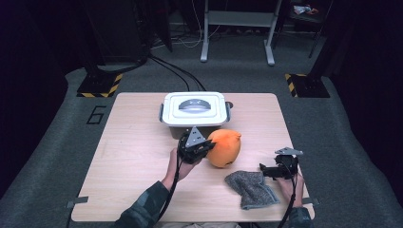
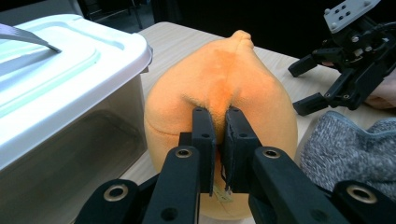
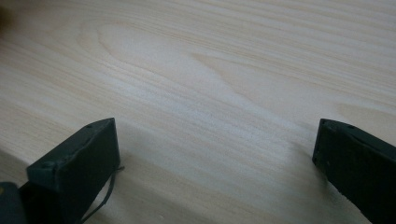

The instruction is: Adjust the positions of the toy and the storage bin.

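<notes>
High view: left gripper at the orange plush toy, mid-table, just in front of the white lidded container. Right gripper beside the grey knit cloth.

Left gripper view: jaws pinched on a fold of the plush's fabric; container wall close alongside.

Right gripper view: jaws spread wide over bare wooden table, holding nothing.

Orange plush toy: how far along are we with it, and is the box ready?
Done: the left gripper has pinched a fold of the orange plush toy beside the white lidded box. In hand: that grip. Left, probably: the lid is on, so the toy can't go in yet. The right gripper is open over the table, by the grey cloth.
</notes>
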Demonstrator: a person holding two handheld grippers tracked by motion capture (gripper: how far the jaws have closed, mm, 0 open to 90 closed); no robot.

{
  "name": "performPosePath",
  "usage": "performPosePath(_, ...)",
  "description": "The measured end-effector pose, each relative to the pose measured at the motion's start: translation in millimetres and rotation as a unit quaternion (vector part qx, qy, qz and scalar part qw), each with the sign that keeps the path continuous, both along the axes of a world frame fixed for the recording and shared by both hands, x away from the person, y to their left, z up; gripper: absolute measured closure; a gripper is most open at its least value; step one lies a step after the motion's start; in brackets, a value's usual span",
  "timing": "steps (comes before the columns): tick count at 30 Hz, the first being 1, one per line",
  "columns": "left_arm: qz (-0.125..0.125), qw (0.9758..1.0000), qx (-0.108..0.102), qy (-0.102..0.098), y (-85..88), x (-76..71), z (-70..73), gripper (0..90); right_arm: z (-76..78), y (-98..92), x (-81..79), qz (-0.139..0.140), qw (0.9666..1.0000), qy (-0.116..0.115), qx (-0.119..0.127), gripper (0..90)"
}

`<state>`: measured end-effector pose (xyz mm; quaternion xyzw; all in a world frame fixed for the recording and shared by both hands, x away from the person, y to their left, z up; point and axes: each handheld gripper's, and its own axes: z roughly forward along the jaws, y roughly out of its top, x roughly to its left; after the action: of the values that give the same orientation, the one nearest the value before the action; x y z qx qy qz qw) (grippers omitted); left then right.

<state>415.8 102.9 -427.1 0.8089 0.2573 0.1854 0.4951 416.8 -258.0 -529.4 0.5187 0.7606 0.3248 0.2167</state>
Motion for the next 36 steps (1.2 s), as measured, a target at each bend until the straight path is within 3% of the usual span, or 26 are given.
performPosePath(14,0.006,1.0,0.004,0.0,34.1,-17.0,7.1,84.4,0.0,0.1,-0.1,-0.001,1.0,0.0,0.0,0.0)
performPosePath(24,0.027,0.9996,-0.003,0.004,55.7,-27.7,8.4,84.4,0.0,0.1,-0.1,-0.001,1.0,0.0,0.0,0.0)
performPosePath(29,0.03,0.9995,0.003,0.007,64.7,-31.5,10.3,84.4,0.0,0.0,-0.1,-0.001,1.0,0.0,0.0,0.0)
performPosePath(36,0.051,0.9987,-0.008,0.005,83.7,-40.8,9.2,84.4,0.0,0.1,-0.2,-0.001,1.0,0.0,0.0,0.0)
